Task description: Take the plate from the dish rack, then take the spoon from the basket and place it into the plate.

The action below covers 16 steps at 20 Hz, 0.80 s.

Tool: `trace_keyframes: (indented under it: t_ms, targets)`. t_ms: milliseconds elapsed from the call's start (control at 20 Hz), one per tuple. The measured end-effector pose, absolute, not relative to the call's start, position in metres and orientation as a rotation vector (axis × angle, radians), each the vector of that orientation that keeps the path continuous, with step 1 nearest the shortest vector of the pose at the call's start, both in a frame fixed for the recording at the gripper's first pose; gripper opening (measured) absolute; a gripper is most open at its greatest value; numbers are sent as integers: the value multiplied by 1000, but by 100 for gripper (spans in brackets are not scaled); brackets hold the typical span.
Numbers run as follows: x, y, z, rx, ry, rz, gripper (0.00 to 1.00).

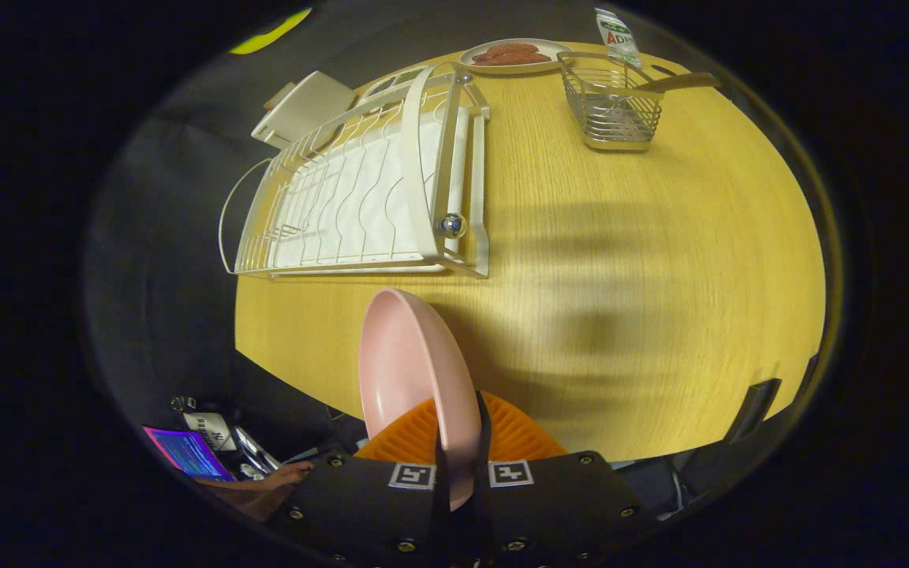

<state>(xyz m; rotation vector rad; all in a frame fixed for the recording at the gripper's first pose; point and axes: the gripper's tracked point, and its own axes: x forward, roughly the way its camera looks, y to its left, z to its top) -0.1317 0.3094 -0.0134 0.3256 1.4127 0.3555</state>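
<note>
- So, starting at the left, the dish rack [360, 189] sits at the bench's left edge with every slot bare; the plate is already out of it, so I judge the first step as good as done.
- Just behind the rack's far corner a pale flat thing [304, 106] hangs partly off the bench [620, 300]; I cannot tell what it is.
- Nearer to me, the pink plate [411, 371] stands on edge in the hand-held gripper [461, 465], its rim pinched between the two fingers, which are closed down to a narrow slot with the plate's thickness filling it. Its hollow side faces the rack.
- That plate is up in the air over the near edge of the bench, well apart from the rack; it has not yet been set down, and to my eye that is the next thing wanted, on the open wood ahead.
- Further along at the back, a white dish [514, 57] with some reddish-brown food on it lies flat, no part of this job as far as I can judge.
- Right of that stands the wire basket [612, 106], and the spoon [679, 81] is leaning in it, its handle poking out over the right rim. It is untouched.
- A small bottle [616, 35] stands just behind the basket.
- What is left, then: lay the plate down, let go, fetch the spoon and place it in the plate.
</note>
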Motion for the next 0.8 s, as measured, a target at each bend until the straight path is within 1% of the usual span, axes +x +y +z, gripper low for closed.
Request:
trace_keyframes:
  t_ms: [100,150,200,250,350,400,500,800]
  targets:
    - [-126,305,-17,348,1411,368,10]
    - [-124,301,-21,349,1412,362,15]
    - [-121,293,-25,325,1411,349,16]
    - [-121,279,-29,268,1418,326,22]
    - [-118,256,-38,161,1417,297,27]
    - [-116,253,-39,165,1419,296,32]
    - [-110,249,-33,191,1402,292,32]
    - [-84,230,-7,116,1192,266,31]
